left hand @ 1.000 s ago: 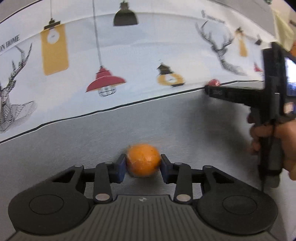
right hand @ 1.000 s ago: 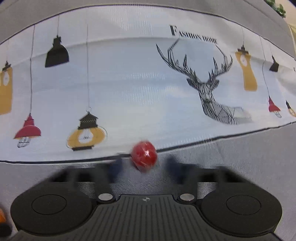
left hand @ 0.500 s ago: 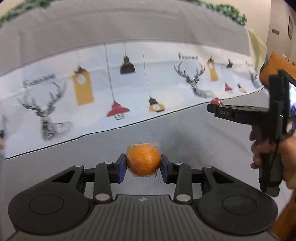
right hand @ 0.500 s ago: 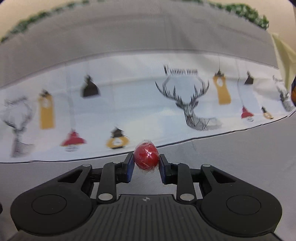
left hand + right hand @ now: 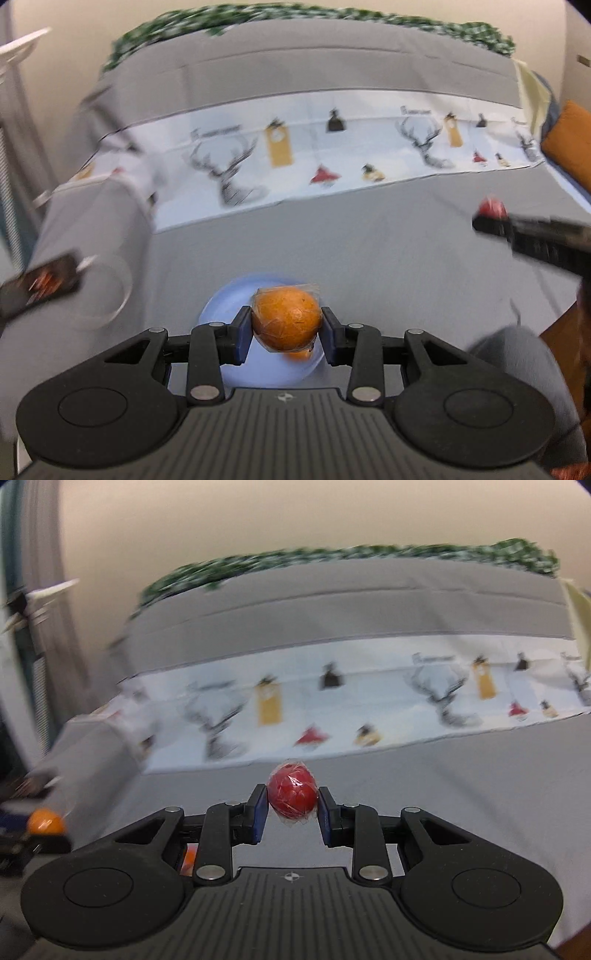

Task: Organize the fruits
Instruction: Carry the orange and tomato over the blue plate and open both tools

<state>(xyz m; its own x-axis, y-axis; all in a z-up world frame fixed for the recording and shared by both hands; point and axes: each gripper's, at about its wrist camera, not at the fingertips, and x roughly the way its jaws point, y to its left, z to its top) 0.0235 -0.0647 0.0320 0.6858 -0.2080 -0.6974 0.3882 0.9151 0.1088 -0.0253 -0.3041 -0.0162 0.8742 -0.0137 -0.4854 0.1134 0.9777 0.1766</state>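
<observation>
**Two fruits held, one in each tool**

Two fruits are in my grip, one per hand. My left tool (image 5: 285,330) is clamped on one orange fruit (image 5: 285,318), wrapped in clear film, its blue pads pressing the fruit from 9 and 3 o'clock. Under it, showing around the fruit from 9 to 6 o'clock, lies one pale blue plate (image 5: 221,306) on the grey cover (image 5: 369,258). A second bit of orange (image 5: 297,355) peeks out just below the held fruit, over the plate; I cannot tell what it is.

My right tool (image 5: 291,810) is closed tight on one small red fruit (image 5: 292,792), also film-wrapped, with the pads touching it on both sides. In the left view that same tool shows at 3 o'clock as a dark blurred bar with the red fruit at its tip.

One printed cloth (image 5: 332,162) runs across the grey cover at 12 o'clock in both views; on it I count two deer heads and several hanging lamps, though blur keeps me from an exact lamp count. One clear round rim (image 5: 107,291), perhaps a bowl, sits at 9 o'clock of the plate, with one dark flat object (image 5: 40,286) just beside it. One orange cushion (image 5: 569,144) sits at 2 o'clock. In the right view, my left tool's orange fruit appears at 8 o'clock.
</observation>
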